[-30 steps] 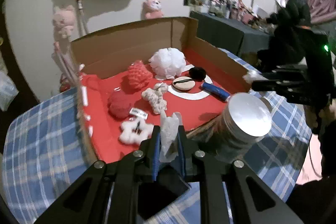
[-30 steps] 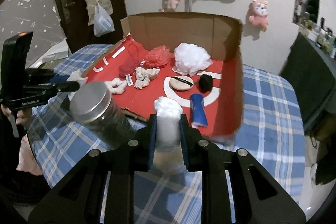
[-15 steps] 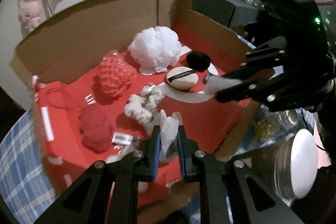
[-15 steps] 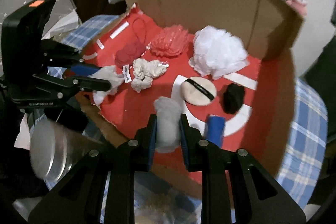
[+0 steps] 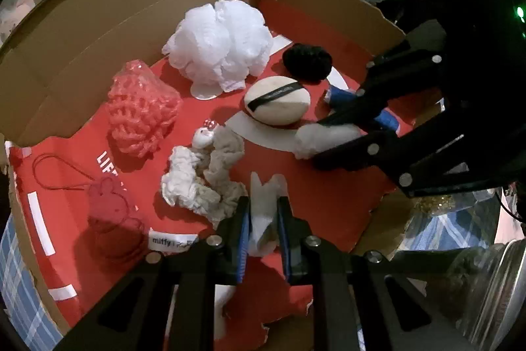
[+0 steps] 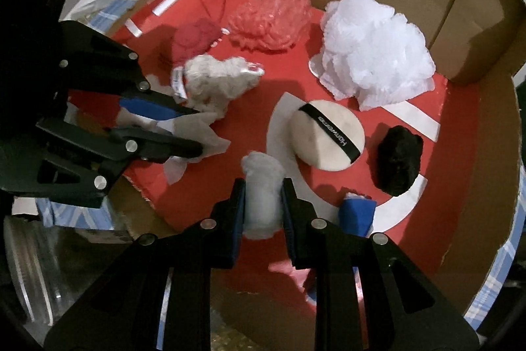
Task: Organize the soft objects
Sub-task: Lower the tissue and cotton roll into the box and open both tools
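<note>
Blue-padded fingers of the left gripper (image 5: 263, 219) pinch a crumpled white tissue (image 5: 263, 206); the right gripper (image 6: 263, 206) squeezes a cotton wad (image 6: 263, 186). Both hover over the red-lined cardboard box (image 6: 476, 186), still unreleased. Already inside: white bath pouf (image 6: 374, 48) at one o'clock, powder puff (image 6: 328, 138), black sponge (image 6: 399, 163), pink mesh pouf (image 6: 271, 18) at twelve. Placement looks nearly finished.

Both grippers now reach over the front edge of the cardboard box (image 5: 138, 5), where a second ago they hung back above the checked cloth. The left gripper (image 5: 263, 216) brings its white tissue (image 5: 264, 206) beside the rag (image 5: 203, 183). The right gripper (image 6: 263, 203) brings its cotton wad (image 6: 263, 186) near the powder puff (image 6: 327, 138).
</note>
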{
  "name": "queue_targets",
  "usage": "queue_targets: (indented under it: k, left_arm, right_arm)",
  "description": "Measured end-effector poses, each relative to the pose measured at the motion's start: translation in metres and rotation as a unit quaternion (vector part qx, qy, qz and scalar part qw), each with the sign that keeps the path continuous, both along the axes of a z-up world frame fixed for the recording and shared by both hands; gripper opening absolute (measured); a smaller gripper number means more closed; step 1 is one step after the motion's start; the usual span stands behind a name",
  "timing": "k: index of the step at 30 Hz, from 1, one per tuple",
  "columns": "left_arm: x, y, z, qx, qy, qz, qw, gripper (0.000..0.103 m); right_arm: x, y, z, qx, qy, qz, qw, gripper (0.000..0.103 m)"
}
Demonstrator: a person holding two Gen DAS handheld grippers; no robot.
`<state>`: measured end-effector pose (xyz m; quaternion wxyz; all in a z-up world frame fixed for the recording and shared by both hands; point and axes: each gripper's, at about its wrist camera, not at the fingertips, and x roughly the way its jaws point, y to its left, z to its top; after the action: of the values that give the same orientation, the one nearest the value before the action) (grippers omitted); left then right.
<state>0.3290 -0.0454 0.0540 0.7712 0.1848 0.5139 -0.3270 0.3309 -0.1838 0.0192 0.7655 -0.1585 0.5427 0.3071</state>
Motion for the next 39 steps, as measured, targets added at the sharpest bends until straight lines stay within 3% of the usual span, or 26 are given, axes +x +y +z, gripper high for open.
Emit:
queue_targets:
  k: [10,27,35,37,39]
  left_arm:
    - [-0.001,-0.004,-0.003,0.008,-0.002,-0.002,1.0000,0.020]
    - [-0.007,0.001,0.006,0.002,-0.018,0.009,0.9998,0.046]
    - [-0.013,0.022,0.026,-0.026,-0.035,0.062,0.9971,0.059]
    - [-0.015,0.031,0.033,-0.035,-0.045,0.088,0.9945,0.067]
    - [-0.016,0.038,0.042,-0.041,-0.053,0.108,0.9919,0.073]
  right_arm:
    - [0.001,0.001,-0.002,-0.013,-0.005,-0.002,1.000,0.022]
    - [-0.002,0.001,-0.001,-0.023,-0.017,-0.005,1.000,0.028]
    - [-0.002,-0.005,0.014,-0.014,-0.029,-0.023,0.999,0.029]
    - [-0.003,-0.008,0.021,-0.011,-0.037,-0.035,0.999,0.035]
    - [-0.007,-0.013,0.029,-0.005,-0.049,-0.046,0.998,0.076]
